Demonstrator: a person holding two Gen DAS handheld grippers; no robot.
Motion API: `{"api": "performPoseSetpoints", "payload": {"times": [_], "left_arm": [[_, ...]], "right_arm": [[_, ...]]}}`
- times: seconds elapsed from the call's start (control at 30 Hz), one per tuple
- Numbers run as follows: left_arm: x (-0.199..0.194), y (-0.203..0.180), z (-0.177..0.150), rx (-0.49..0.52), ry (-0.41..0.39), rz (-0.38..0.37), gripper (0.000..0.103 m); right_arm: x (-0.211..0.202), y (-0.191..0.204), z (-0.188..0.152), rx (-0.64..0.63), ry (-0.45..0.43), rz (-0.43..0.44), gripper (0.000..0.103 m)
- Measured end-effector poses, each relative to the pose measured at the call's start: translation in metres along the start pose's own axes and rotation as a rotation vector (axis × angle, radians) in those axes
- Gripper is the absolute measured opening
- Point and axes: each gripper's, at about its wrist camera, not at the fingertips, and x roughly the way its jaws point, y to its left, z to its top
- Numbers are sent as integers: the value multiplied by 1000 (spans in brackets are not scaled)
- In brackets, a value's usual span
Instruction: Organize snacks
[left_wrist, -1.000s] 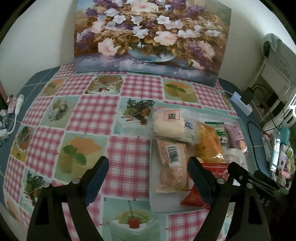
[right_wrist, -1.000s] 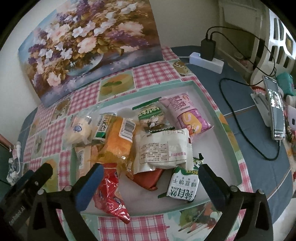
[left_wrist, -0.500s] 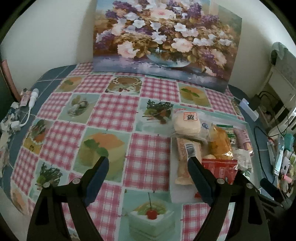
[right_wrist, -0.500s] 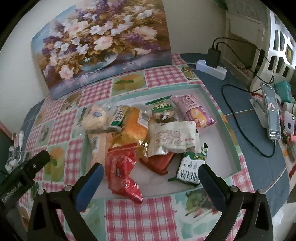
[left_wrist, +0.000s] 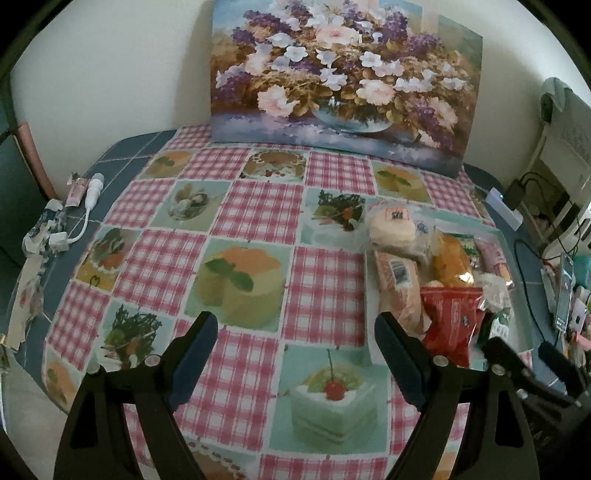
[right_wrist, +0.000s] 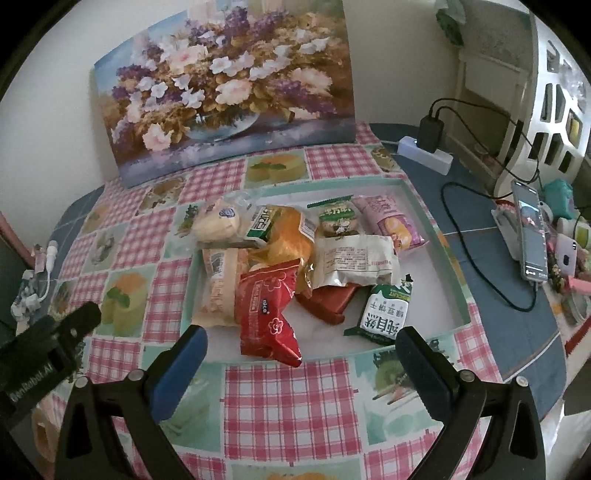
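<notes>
A shallow tray with a pale green rim (right_wrist: 455, 284) lies on the checked tablecloth and holds several wrapped snacks. Among them are a red packet (right_wrist: 266, 317), a green and white biscuit pack (right_wrist: 384, 314), a white wrapper (right_wrist: 354, 260), an orange bag (right_wrist: 291, 232) and a round bun (right_wrist: 218, 225). My right gripper (right_wrist: 301, 341) hovers open just in front of the tray's near rim, nothing between its fingers. My left gripper (left_wrist: 295, 332) is open over bare cloth, left of the tray (left_wrist: 519, 325). The red packet (left_wrist: 450, 317) sits to the right of its right finger.
A flower painting (left_wrist: 343, 81) leans on the wall at the back. On the right of the table are a power strip with a charger (right_wrist: 428, 147), a black cable (right_wrist: 476, 243) and a phone on a stand (right_wrist: 532, 229). Small items and a white cable (left_wrist: 85, 206) lie at the left edge.
Both grippers have drawn back and risen from the tray, so the snacks look smaller and farther off. Both stay open. The snacks have not moved.
</notes>
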Motion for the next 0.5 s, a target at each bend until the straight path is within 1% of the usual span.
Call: {"api": "performPoseSetpoints", "payload": {"times": [0.2, 0.4, 0.5], "left_arm": [[-6, 4, -3, 6, -11, 5, 87], [-9, 5, -3, 16, -18, 30, 87], [-10, 8, -3, 11, -24, 26, 87]], "right_arm": [[-8, 2, -2, -3, -3, -19, 103], [-10, 1, -3, -2, -7, -10, 103], [-10, 3, -2, -4, -3, -9, 103]]}}
